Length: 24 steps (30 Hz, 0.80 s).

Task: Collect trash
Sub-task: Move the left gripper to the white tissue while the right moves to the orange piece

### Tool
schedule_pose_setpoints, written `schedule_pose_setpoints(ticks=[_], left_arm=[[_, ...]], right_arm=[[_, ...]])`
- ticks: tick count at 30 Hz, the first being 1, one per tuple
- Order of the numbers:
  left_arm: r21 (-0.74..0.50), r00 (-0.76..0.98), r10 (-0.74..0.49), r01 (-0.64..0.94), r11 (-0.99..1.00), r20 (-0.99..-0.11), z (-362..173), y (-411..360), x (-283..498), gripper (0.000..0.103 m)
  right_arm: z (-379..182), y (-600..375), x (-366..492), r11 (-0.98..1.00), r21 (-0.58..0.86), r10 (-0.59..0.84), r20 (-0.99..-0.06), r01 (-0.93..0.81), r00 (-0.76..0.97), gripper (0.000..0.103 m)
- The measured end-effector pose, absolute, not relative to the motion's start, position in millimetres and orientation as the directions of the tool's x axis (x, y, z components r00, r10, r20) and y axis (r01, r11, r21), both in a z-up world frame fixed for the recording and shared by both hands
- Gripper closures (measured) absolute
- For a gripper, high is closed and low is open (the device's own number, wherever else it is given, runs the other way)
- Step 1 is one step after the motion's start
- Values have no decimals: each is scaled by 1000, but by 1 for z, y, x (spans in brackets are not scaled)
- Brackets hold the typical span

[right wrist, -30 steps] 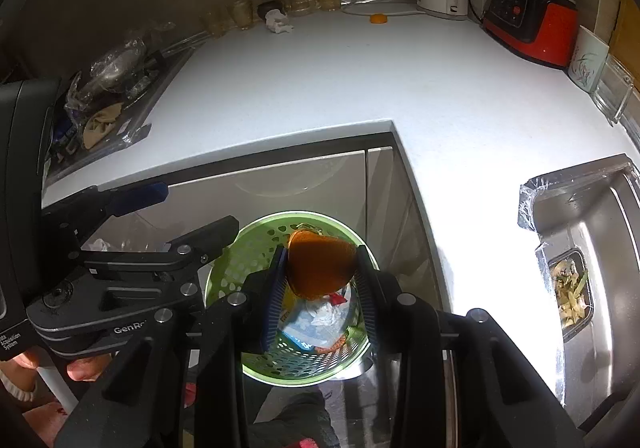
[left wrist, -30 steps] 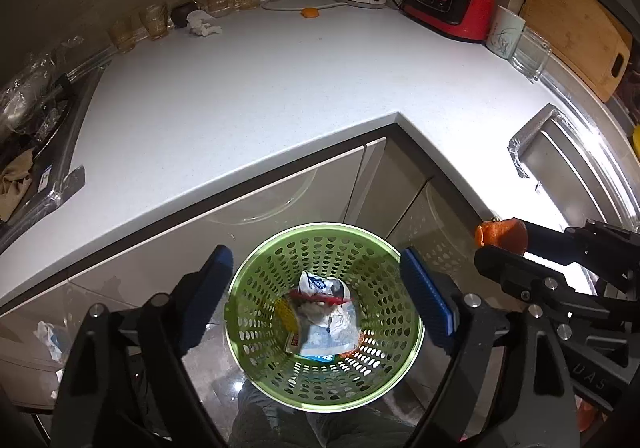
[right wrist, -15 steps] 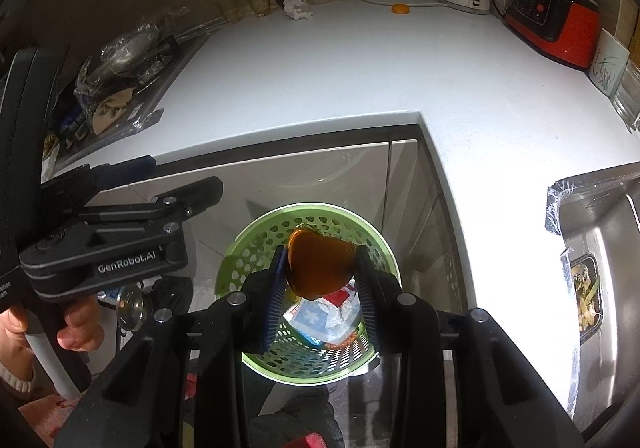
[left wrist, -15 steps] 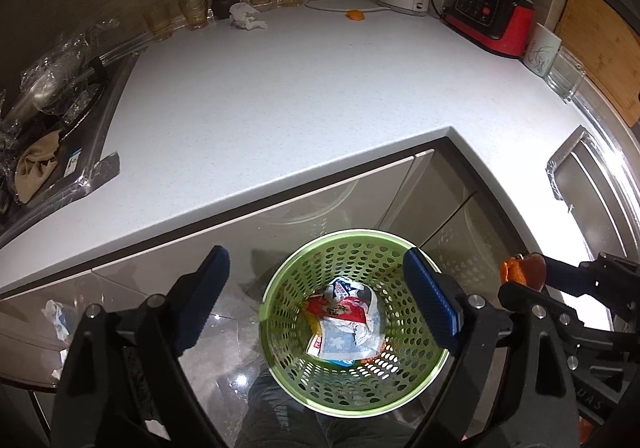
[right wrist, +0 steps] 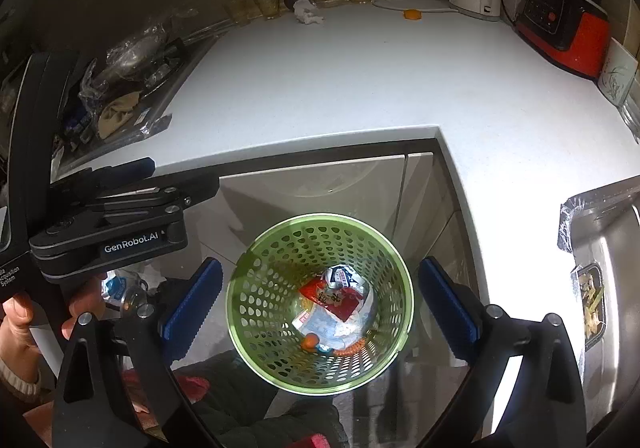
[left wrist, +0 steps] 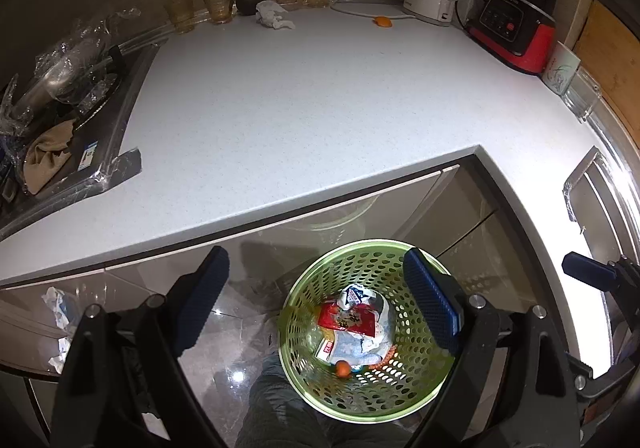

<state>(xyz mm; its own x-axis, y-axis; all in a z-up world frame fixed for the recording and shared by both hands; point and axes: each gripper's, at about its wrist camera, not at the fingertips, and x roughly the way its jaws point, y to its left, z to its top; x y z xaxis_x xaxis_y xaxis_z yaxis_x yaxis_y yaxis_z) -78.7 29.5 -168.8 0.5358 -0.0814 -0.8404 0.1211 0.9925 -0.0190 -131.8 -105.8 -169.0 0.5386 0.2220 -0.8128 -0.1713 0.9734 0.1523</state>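
Remaining on the tabletop (left wrist: 320,95): crumpled tissue (left wrist: 274,15) and orange scrap (left wrist: 382,21), both at the far edge by the wall, well apart from both hands. Right gripper (right wrist: 316,304): fingers opening, nothing between them, above the green basket (right wrist: 256,260) on the floor. Left gripper (left wrist: 316,302): fingers released, empty. Neither hand is clearly nearer; the scrap lies right of the tissue.
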Motion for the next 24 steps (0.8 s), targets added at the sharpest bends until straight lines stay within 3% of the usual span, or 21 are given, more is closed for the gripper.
schedule_pose_setpoints(ticks=[2,13,24], left_arm=[[-22,538,-80,113,993,-839,-167,32,-77,13],[-30,548,-87,113,993,-832,-156,44,-38,11],[-61,552,-113,111,992,-826,-141,50,76,8]], right_arm=[[-169,-107,-129,974,158,220,-814,-160,537,3],[-158,-108,-99,983,145,184,-812,-114,554,2],[-130,-125,0,993,113,117,-789,-45,603,2]])
